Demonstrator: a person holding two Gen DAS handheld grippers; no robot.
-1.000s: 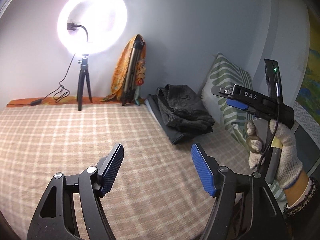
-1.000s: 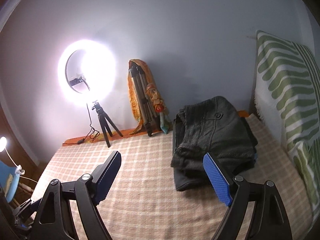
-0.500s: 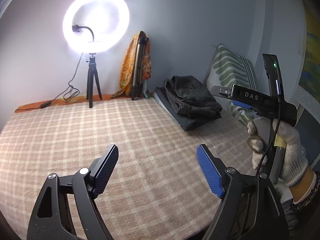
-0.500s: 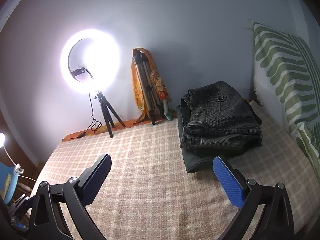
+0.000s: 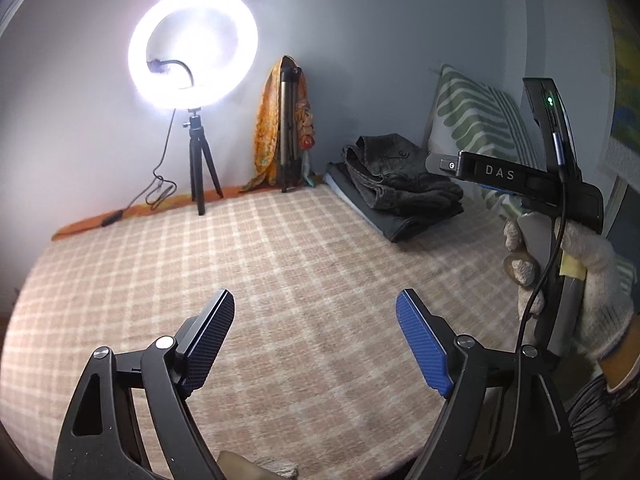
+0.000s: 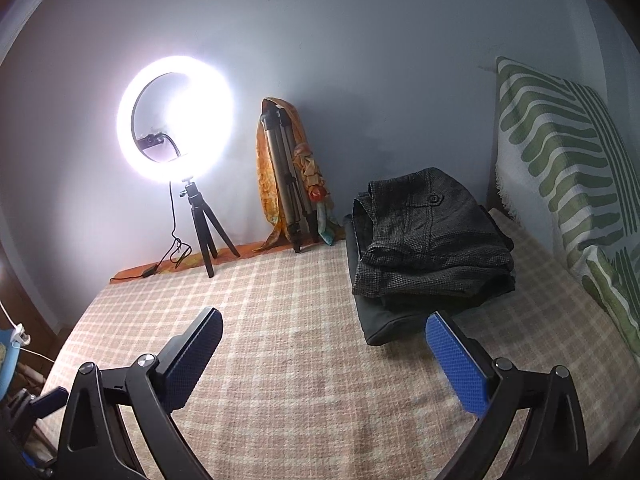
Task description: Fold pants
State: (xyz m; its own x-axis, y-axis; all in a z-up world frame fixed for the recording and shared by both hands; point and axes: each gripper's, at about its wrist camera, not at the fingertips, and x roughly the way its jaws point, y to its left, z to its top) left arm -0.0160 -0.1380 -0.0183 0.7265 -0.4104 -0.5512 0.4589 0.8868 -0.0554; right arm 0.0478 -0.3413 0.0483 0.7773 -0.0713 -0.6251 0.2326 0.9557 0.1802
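Dark grey pants (image 6: 432, 240) lie folded on top of another folded dark garment (image 6: 384, 328) at the far right of the checked bed cover (image 6: 300, 360). They also show in the left wrist view (image 5: 400, 180). My left gripper (image 5: 316, 316) is open and empty, held above the middle of the bed. My right gripper (image 6: 324, 340) is open and empty, short of the pile. The right gripper's body, in a gloved hand (image 5: 592, 276), shows at the right of the left wrist view.
A lit ring light on a small tripod (image 6: 176, 124) stands at the back by the wall. A folded tripod draped with orange cloth (image 6: 288, 184) leans beside it. A green-striped pillow (image 6: 568, 168) stands at the right behind the pile.
Both grippers have drawn back and risen from the folded pile, which now sits farther away in both views. Both stay open and empty.
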